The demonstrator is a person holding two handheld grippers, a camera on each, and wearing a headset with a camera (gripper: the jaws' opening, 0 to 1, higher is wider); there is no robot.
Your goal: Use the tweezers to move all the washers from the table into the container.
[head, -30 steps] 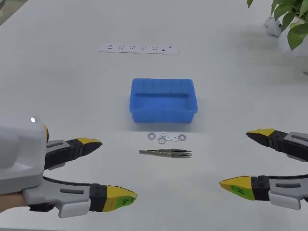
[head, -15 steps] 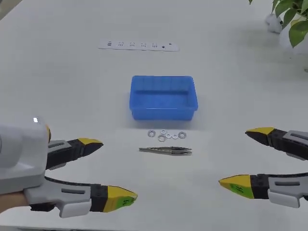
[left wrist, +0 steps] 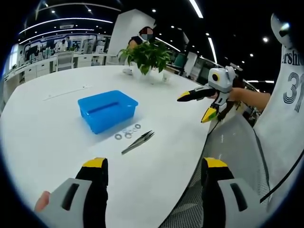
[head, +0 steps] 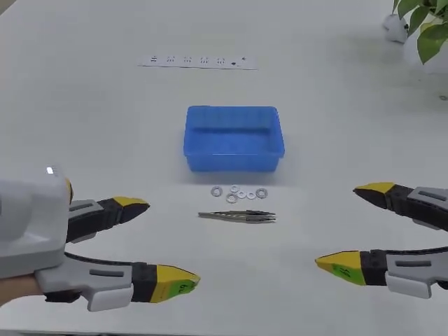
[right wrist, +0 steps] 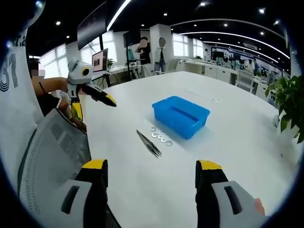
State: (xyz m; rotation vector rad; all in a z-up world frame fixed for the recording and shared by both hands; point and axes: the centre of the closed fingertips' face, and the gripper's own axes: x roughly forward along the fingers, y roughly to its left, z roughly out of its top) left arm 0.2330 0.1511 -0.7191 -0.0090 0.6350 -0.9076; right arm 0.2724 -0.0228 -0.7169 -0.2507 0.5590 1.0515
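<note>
With jaws spread wide and empty, the left gripper (head: 168,242) and right gripper (head: 337,225) hover over bare table (head: 105,126), flanking the tweezers (head: 236,216) lying beside the washers (head: 238,193) near the blue container (head: 233,140); the washers' number is unclear.

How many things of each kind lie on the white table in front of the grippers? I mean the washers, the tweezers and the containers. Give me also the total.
Washers: 6 (they are small, so the count is my best reading)
Tweezers: 1
Blue container: 1
Total: 8
</note>
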